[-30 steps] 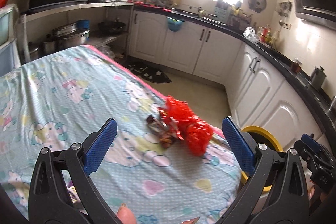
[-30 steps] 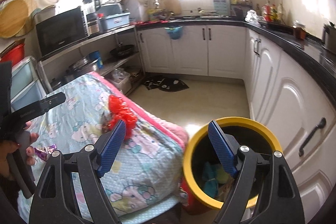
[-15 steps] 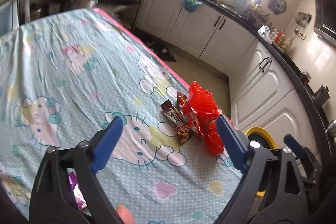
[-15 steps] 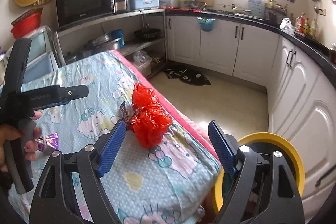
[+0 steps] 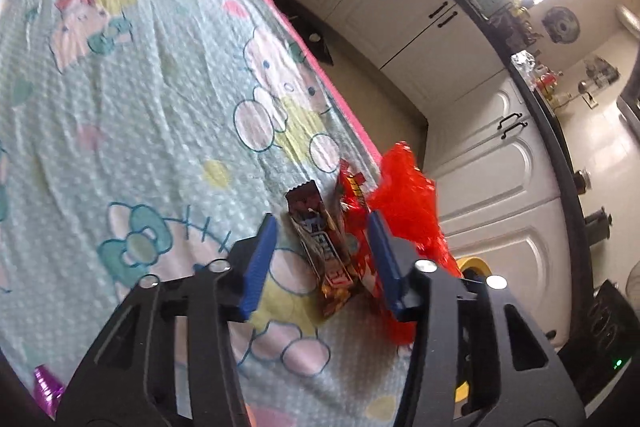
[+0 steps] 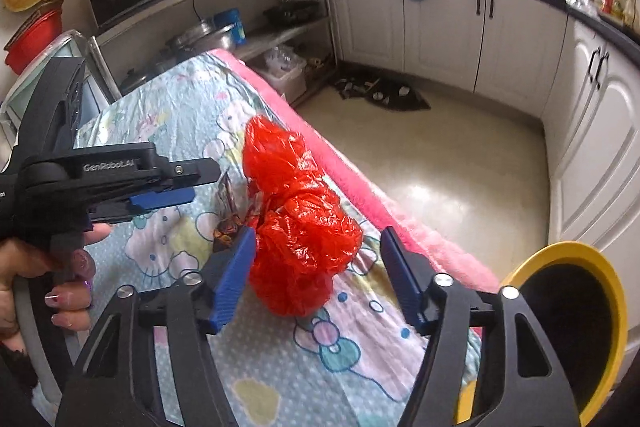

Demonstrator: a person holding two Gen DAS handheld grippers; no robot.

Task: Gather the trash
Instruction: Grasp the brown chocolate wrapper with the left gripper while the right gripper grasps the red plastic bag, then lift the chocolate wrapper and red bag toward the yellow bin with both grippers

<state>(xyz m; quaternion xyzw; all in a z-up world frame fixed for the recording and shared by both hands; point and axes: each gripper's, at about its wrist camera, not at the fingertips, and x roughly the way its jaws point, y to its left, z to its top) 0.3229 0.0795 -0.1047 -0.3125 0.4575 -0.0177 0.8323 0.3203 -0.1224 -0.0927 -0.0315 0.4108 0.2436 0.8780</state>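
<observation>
Nothing binned yet: crumpled red plastic bag (image 6: 300,227) & brown foil snack wrappers (image 5: 320,247) lie on tablecloth, near edge. Left gripper (image 5: 322,255) & right gripper (image 6: 318,273) both wide, empty; yellow-rimmed bin (image 6: 560,331) waits right

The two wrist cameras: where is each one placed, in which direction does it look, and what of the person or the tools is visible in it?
Left wrist: sits on the left gripper, looks down at the snack wrappers on the tablecloth; open blue fingers show.
Right wrist: sits on the right gripper, faces the red plastic bag; its open fingers, the left gripper and the person's hand show.
Shared: wrappers, red bag, tablecloth, yellow bin.
</observation>
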